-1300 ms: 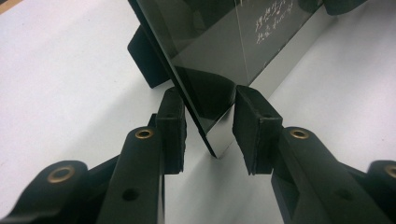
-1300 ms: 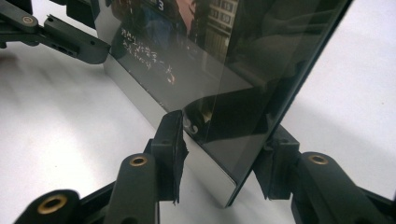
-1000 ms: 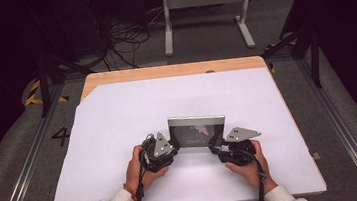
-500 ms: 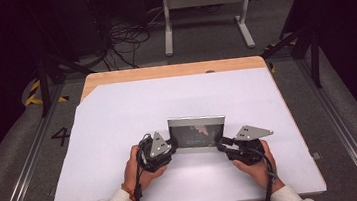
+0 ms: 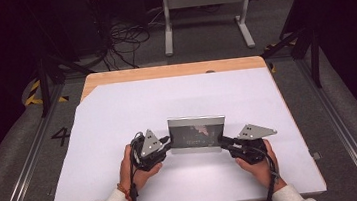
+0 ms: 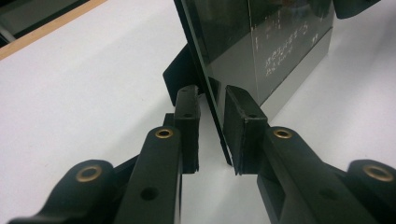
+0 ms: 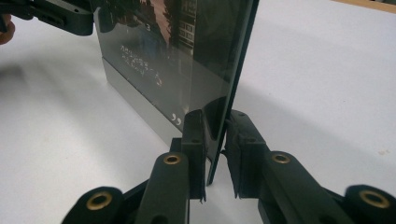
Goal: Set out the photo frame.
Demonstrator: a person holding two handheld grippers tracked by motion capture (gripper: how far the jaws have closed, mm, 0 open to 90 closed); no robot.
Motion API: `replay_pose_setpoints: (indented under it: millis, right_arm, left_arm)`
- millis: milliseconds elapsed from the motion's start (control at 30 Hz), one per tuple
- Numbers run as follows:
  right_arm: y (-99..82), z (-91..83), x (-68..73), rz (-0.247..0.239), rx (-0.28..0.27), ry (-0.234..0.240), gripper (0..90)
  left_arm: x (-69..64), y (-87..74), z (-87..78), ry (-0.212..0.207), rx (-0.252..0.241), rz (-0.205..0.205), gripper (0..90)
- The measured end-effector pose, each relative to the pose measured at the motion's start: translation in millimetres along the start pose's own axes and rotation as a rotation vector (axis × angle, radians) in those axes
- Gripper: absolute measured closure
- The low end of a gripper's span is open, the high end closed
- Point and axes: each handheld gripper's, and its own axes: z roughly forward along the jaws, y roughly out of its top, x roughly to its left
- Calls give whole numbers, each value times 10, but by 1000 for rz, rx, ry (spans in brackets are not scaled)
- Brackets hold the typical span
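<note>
Closing since earlier, both grippers' jaws flank the frame (image 5: 197,134).

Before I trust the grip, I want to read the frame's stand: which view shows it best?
The left gripper view: the black stand props the photo frame from behind, beside the left gripper. The high view shows the frame's front; the right gripper view its glass and edge.

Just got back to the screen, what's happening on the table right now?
A person is working a hand-held gripper in each hand on an upright picture frame standing on the white table. The left gripper straddles the frame's left edge and the right gripper its right edge. Both sets of jaws have just been closing, with the frame's thin edge between them. The right pads look as good as on the glass; the left ones seem to have a small gap. The frame stands on the table.
</note>
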Motion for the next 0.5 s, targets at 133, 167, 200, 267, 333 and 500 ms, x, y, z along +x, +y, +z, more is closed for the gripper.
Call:
replay_pose_setpoints:
  millis: [133, 167, 200, 267, 333, 500]
  right_arm:
    - [26, -16, 19, -40, 13, -23, 789]
    - [31, -23, 16, -40, 9, -21, 789]
    - [34, -29, 13, -38, 6, -20, 791]
    - [37, -35, 12, -39, 5, -21, 804]
    - [38, -30, 15, -41, 11, -22, 805]
    - [35, -29, 7, -33, 11, -17, 809]
  left_arm:
    - [3, 6, -6, -7, 0, 0, 794]
    - [5, 5, -5, -6, 0, -3, 800]
    - [11, 5, -3, -4, -1, -4, 817]
    - [20, 2, -2, -11, -1, -8, 825]
    - [22, 2, -1, -13, 1, -6, 826]
    - [22, -1, 12, -21, 6, -9, 823]
